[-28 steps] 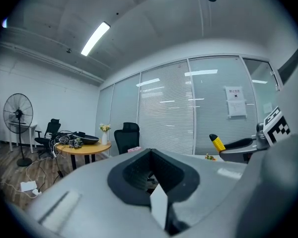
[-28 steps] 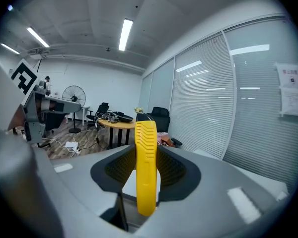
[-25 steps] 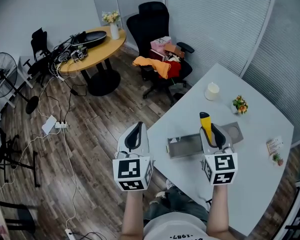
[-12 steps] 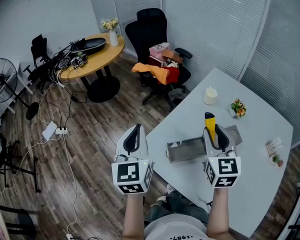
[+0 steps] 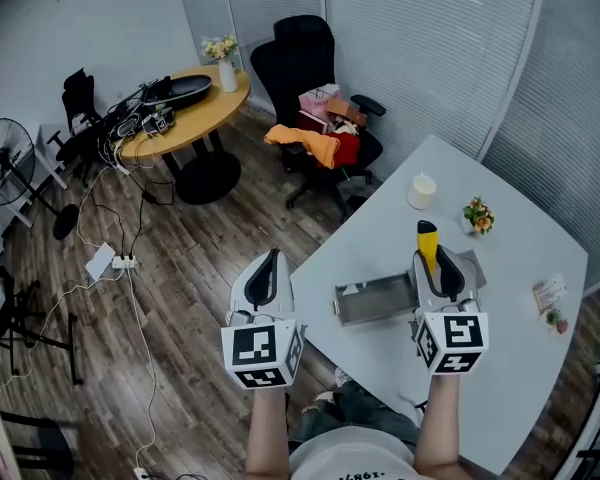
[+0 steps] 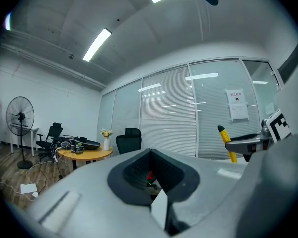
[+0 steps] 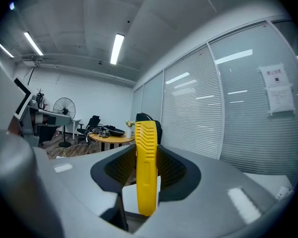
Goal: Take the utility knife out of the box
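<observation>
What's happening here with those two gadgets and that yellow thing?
A person is holding a pair of tongs in each hand at a white table. The right tongs are clamped on a yellow utility knife, held up out of the open grey box on the table. The left tongs are shut and empty, held out over the wooden floor beside the table.

Legible print, one item only: the figures "1987" between dashes on my shirt (image 5: 352, 465), just behind my left tongs (image 5: 266, 268) and right tongs (image 5: 435, 260). The posted sheet (image 6: 237, 104) on the glass wall (image 6: 208, 118) ahead of the tongs is too small to read. So is the card (image 5: 548, 292) right of my right tongs.
</observation>
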`<state>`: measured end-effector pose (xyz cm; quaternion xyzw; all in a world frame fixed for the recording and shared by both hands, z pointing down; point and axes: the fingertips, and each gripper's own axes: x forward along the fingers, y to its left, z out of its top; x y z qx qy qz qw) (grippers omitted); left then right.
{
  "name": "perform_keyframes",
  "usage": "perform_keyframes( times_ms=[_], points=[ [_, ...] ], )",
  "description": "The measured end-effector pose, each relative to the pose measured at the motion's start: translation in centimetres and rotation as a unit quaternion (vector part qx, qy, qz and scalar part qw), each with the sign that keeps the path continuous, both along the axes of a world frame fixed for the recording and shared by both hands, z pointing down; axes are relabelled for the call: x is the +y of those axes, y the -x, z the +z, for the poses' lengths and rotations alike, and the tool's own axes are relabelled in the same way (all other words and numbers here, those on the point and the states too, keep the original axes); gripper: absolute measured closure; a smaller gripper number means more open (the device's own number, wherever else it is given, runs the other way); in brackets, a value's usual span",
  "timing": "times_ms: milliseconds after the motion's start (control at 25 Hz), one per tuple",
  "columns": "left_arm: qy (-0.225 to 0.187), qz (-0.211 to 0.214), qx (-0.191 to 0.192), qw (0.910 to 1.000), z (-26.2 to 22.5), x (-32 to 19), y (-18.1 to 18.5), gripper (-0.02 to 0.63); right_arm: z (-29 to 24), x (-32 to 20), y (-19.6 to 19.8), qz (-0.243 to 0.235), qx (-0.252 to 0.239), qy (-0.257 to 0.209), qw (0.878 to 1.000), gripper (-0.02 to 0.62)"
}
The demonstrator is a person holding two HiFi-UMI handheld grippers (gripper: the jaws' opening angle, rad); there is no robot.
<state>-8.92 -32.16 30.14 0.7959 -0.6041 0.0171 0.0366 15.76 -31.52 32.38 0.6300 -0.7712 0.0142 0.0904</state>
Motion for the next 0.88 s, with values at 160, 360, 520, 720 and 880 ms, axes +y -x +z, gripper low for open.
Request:
perform_keyframes(
  times_ms=[160,360,520,720,880],
  points=[
    [0.000,-0.001,0.001,1.0000,-0.04,-0.07,0.09,0.606,-0.19,-0.01,-0.01,0.000,-0.001,-0.001,1.000,0.434],
    [0.002,0.002,0.000,1.0000,-0.02,-0.33,-0.07,0.606,-0.29,-0.18,-0.16,0.002,-0.001,-0.001,1.000,0.434],
    [0.001,0.006,-0.001,1.0000,0.10,-0.55,-0.34,0.606,-0.20,-0.39,-0.41,0.004,-0.002,-0.002,1.000,0.434],
    [0.000,0.012,-0.002,0.9999,-0.09,-0.72,-0.44,0.606,-0.27,-0.48,-0.26,0.005,0.000,0.000,1.000,0.434],
    [-0.001,0.015,-0.004,0.9999,-0.13,-0.79,-0.57,0.606,-0.26,-0.53,-0.17,0.004,0.000,0.000,1.000,0.435]
  ],
)
